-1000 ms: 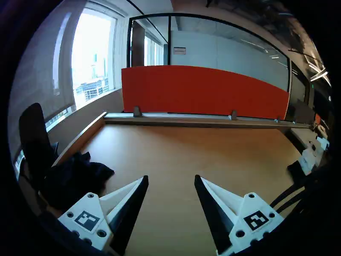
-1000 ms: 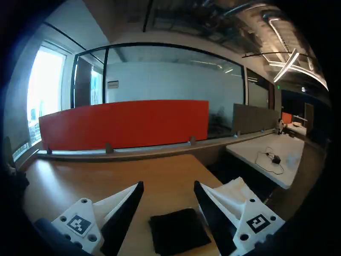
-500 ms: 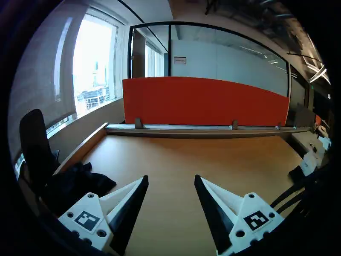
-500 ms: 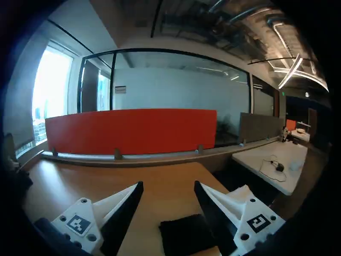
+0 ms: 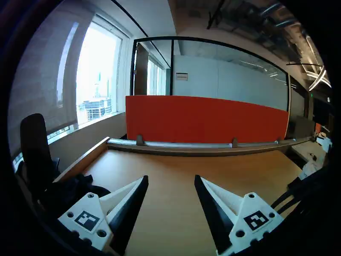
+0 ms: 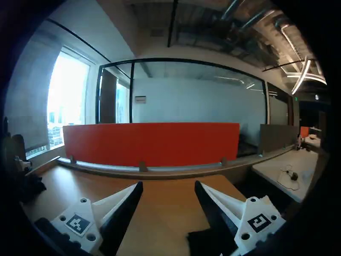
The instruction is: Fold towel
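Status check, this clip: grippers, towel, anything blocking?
Left gripper open, empty. Right gripper open, empty. Dark towel low in right gripper view, partly hidden; crumpled dark cloth beside left gripper. No obstruction seen.

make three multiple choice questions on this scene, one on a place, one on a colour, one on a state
1. Where is the dark towel?
A) on the desk, by the right gripper
B) on the floor
C) in a basket

2. What colour is the divider?
A) blue
B) red
C) grey

3. The left gripper is:
A) shut on cloth
B) open, with nothing between its fingers
C) shut and empty

Answers:
1 A, it lies on the wood at that gripper's lower edge.
2 B, the panel across the desk's far side is plainly red.
3 B, bare desk shows in the wide gap between the fingers.
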A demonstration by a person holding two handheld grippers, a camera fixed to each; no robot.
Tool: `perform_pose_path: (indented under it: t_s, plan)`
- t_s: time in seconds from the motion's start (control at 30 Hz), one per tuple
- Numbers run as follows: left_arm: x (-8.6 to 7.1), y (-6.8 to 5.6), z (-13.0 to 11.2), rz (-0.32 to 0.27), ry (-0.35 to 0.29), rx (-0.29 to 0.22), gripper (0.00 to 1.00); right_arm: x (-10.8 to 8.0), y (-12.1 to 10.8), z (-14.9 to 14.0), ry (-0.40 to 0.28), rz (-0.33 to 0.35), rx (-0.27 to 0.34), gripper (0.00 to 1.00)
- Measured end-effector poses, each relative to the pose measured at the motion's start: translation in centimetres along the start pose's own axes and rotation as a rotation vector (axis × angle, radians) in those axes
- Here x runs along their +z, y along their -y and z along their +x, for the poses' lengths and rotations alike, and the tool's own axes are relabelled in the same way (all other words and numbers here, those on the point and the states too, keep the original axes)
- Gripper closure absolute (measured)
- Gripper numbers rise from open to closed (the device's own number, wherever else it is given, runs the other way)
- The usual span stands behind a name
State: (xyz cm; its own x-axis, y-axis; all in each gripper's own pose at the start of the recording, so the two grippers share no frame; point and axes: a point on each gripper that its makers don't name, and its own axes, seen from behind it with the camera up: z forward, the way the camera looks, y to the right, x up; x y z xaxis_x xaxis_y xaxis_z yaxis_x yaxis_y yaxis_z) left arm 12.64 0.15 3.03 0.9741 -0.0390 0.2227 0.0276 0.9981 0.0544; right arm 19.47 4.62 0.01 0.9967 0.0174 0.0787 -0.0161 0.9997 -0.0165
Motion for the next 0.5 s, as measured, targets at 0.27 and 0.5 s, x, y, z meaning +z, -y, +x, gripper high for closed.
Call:
perform_pose_path:
  t_s: [0.27, 0.5]
  plan:
    - [-0.2, 0.0, 1.1, -0.004, -0.037, -0.006, 0.21, 0.6, 3.5, 1.1, -0.018, 0.057, 0.013, 0.06]
    - [-0.4, 0.1, 1.4, -0.009, -0.052, -0.003, 0.21, 0.8, 4.5, 0.6, -0.003, 0.075, -0.005, 0.06]
